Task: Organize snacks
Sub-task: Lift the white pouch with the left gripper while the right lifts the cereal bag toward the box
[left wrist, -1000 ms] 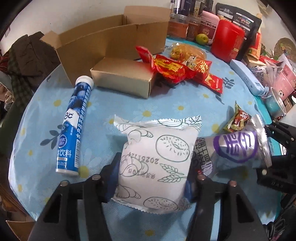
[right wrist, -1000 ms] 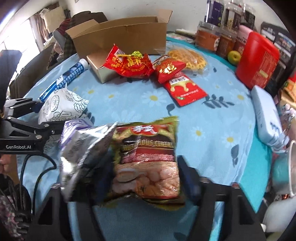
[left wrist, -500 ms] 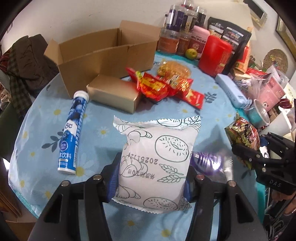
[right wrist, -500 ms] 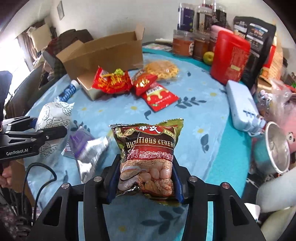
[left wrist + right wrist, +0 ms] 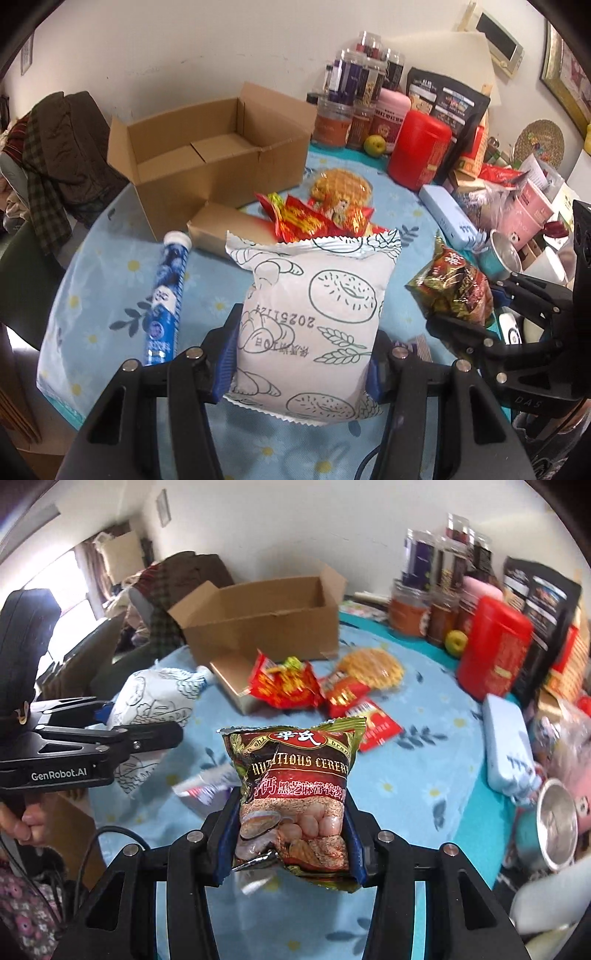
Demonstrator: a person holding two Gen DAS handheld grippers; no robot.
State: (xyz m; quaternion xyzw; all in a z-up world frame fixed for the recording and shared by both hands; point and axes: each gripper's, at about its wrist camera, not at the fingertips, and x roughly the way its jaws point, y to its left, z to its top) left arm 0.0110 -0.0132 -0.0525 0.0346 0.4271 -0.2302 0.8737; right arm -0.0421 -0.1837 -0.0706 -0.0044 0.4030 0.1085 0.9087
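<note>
You are in the carry step, a packet in each claw and both lifted off the blue tablecloth [image 5: 110, 295]. Your left gripper [image 5: 303, 354] is clenched on the white bread bag [image 5: 314, 314], which stands upright between its blue pads. The open cardboard box [image 5: 207, 147] sits at about eleven o'clock from it, behind the blue tube [image 5: 166, 295] and the small flat box [image 5: 218, 229]. Your right gripper [image 5: 291, 834] is clamped on the brown cereal packet [image 5: 295, 794], with the box near twelve o'clock beyond the red packets [image 5: 284, 686]. Next, I judge, you carry each packet over the box rim, clear of the raised flaps, before letting go.
</note>
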